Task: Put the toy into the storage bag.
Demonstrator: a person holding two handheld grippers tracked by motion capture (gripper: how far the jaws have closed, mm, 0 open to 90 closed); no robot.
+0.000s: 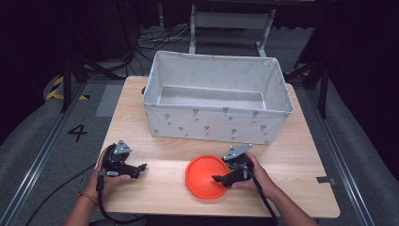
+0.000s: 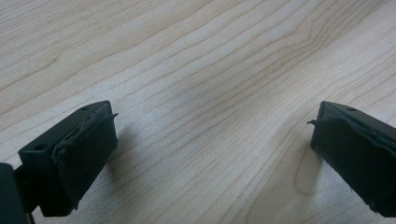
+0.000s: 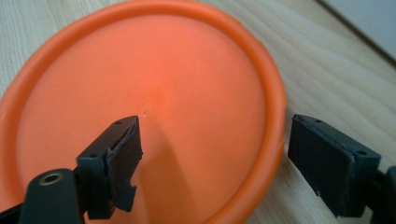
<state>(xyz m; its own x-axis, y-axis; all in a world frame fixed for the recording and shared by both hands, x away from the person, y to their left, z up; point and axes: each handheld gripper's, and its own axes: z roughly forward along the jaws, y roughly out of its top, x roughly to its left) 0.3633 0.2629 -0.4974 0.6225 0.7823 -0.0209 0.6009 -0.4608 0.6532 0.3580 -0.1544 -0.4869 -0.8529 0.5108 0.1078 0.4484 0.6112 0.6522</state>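
An orange round plate (image 1: pixel 205 176) lies flat on the wooden table (image 1: pixel 160 183) near the front edge. My right gripper (image 1: pixel 221 179) is open over the plate's right side. In the right gripper view the orange plate (image 3: pixel 187 93) has its rim between the two jaws, one jaw above the plate's inside and the other outside the rim; my right gripper (image 3: pixel 215 158) is not closed on it. My left gripper (image 1: pixel 141 167) rests at the table's front left, open, pointing right. In the left gripper view my left gripper (image 2: pixel 212 149) has bare wood between its jaws.
A large white fabric bin (image 1: pixel 216 96) with grey prints stands open and empty across the back half of the table. Bare wood lies between the two grippers. Cables and metal frame legs (image 1: pixel 263 33) sit on the floor beyond the table.
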